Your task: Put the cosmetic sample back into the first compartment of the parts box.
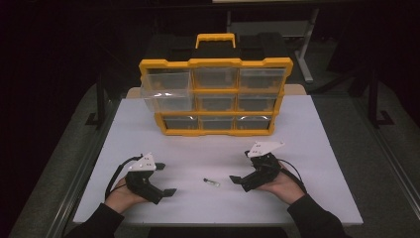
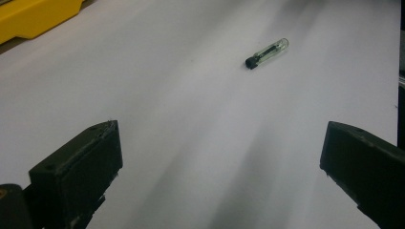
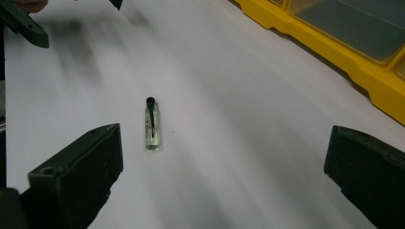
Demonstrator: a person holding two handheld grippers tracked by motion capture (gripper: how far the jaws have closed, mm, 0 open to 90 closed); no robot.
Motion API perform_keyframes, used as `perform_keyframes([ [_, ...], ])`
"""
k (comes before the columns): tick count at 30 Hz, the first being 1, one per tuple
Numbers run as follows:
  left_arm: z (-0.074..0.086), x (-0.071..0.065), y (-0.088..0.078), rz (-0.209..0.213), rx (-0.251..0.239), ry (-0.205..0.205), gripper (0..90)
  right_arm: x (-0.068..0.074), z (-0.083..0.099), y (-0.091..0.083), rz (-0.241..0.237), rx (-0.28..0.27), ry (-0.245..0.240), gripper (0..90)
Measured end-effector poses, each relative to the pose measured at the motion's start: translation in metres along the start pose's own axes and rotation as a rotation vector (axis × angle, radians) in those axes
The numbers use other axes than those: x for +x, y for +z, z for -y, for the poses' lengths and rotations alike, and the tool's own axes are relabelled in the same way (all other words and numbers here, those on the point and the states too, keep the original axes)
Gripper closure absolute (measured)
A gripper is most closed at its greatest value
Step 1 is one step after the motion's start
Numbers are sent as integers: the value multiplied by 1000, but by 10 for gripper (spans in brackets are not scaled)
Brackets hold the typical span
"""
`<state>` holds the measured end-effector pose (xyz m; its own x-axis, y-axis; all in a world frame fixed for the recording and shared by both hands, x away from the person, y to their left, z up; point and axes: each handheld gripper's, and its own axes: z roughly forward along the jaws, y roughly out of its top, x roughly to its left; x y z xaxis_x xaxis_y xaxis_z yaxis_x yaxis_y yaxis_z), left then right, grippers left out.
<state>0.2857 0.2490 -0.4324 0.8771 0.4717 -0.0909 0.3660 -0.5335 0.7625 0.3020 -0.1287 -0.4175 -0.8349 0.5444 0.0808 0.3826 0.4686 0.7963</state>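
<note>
The white counter (image 1: 307, 148) is brightly lit from above while the surrounding room is left nearly black, glare is caught on the clear drawer fronts (image 1: 166, 91), and soft streaked shadows and slight blur are seen in both gripper views.

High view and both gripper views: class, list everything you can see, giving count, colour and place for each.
Vial: one, clear with a black cap, lying on the table between the grippers.
Organiser: one, yellow frame, clear drawers, black top with a yellow handle, at the table's far side.
Pulled-out drawer: one, clear, upper left of the organiser.
Table: one, white.
Left gripper: one, black, near left, jaws apart.
Right gripper: one, black, near right, jaws apart.
</note>
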Motion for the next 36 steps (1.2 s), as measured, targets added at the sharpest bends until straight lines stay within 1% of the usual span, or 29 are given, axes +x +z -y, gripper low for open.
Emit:
perform_keyframes([
  [12, 1, -1, 1, -1, 7, 7, 0, 2, -10, 11, -19, 10, -14, 0],
  [22, 1, 0, 0, 0, 3, 1, 0, 4, -17, 20, -38, 20, -34, 0],
  [25, 1, 0, 0, 1, 3, 1, 0, 5, -18, 22, -45, 28, -28, 0],
  [31, 1, -1, 0, 2, 2, 1, 0, 6, -23, 27, -55, 35, -42, 0],
  [35, 1, -1, 0, 2, 1, 1, 0, 7, -24, 29, -59, 38, -43, 0],
  [36, 1, -1, 0, 1, 0, 0, 0, 8, -27, 32, -66, 44, -47, 0],
])
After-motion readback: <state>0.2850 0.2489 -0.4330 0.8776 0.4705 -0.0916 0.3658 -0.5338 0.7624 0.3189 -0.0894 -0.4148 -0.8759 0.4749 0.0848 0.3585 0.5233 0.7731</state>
